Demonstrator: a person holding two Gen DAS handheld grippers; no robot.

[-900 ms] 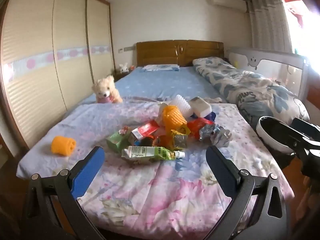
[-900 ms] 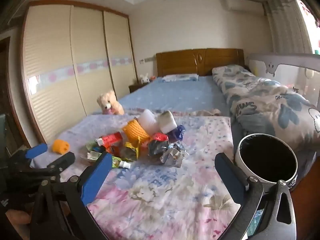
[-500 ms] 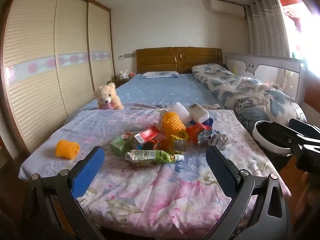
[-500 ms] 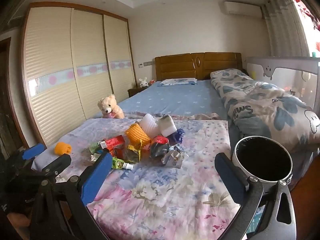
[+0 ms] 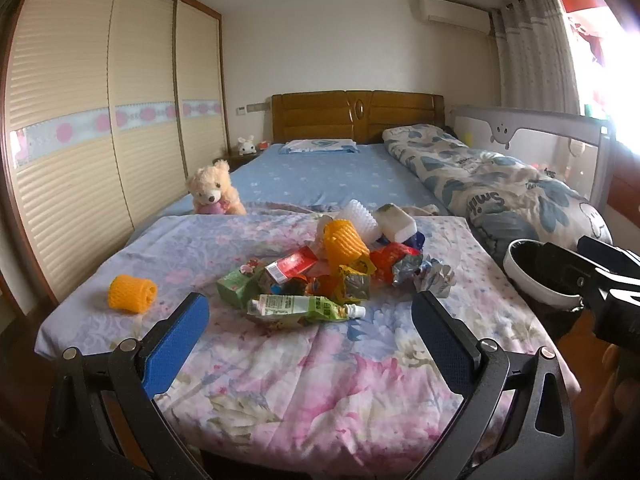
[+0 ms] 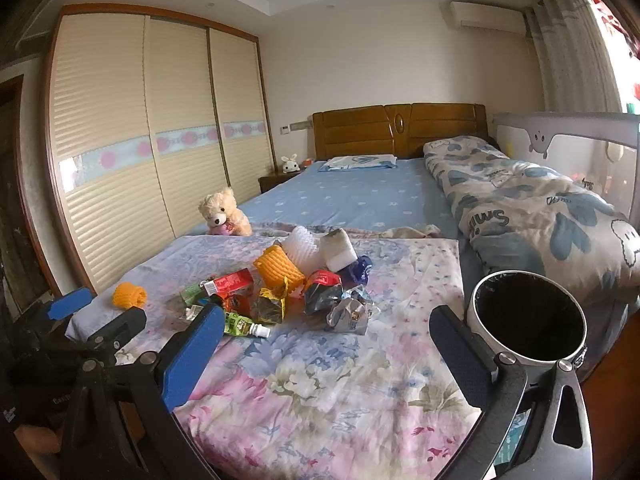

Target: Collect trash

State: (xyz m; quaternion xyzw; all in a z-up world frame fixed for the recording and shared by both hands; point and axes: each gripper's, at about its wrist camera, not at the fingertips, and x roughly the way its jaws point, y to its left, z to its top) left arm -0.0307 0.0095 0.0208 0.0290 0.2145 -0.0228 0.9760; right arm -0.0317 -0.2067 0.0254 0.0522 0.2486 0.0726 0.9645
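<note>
Both pairs of fingers stand spread wide with nothing between them: the left gripper [image 5: 308,332] hangs over the near edge of the floral quilt [image 5: 320,392], the right gripper [image 6: 324,344] likewise. The trash pile [image 5: 332,268] lies mid-quilt, ahead of both, with one orange foam net [image 5: 132,293] apart to the left. The bin [image 6: 528,316] waits beside the bed's right edge. Starting with the nearest piece, the green pouch [image 5: 304,308], seems wisest, pinching its flat body without snagging the quilt.

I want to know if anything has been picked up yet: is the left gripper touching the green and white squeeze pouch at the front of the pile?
Apart. In the left wrist view, bare floral bedspread shows between the open left gripper and the squeeze pouch lying beyond its fingers.
</note>
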